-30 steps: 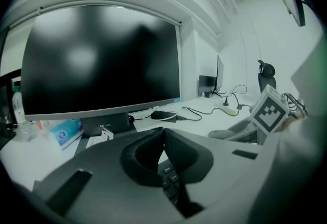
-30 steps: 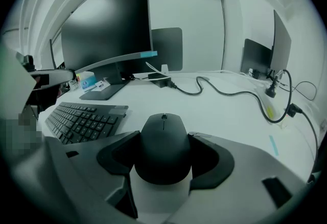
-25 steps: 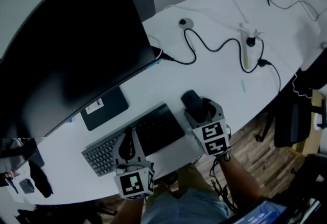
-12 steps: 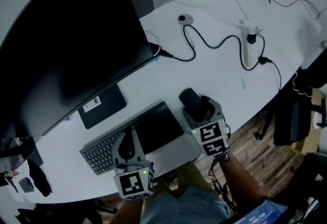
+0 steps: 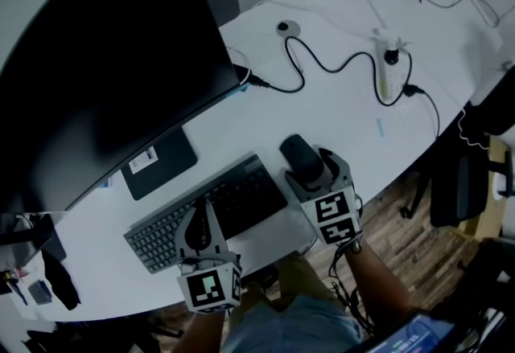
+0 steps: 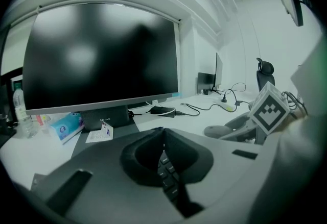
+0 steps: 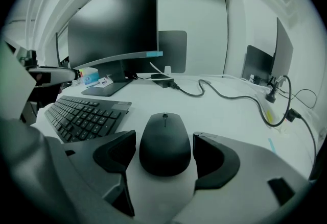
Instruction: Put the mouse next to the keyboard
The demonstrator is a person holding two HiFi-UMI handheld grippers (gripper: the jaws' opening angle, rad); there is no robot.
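The mouse (image 5: 298, 156) lies on the desk (image 5: 241, 130) just right of the keyboard (image 5: 205, 211), between the right gripper (image 7: 164, 159) jaws, which have just been opening and stand clear of it, so placement looks done; the left gripper (image 6: 163, 141) jaws are together.

Head view looks steeply down on the white desk (image 5: 249, 126). Both gripper views sit low over it, facing the monitor (image 7: 115, 19); all share the keyboard (image 5: 205, 215).

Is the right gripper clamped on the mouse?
No: the right gripper has just been opening its jaws, which stand clear of the mouse between them.
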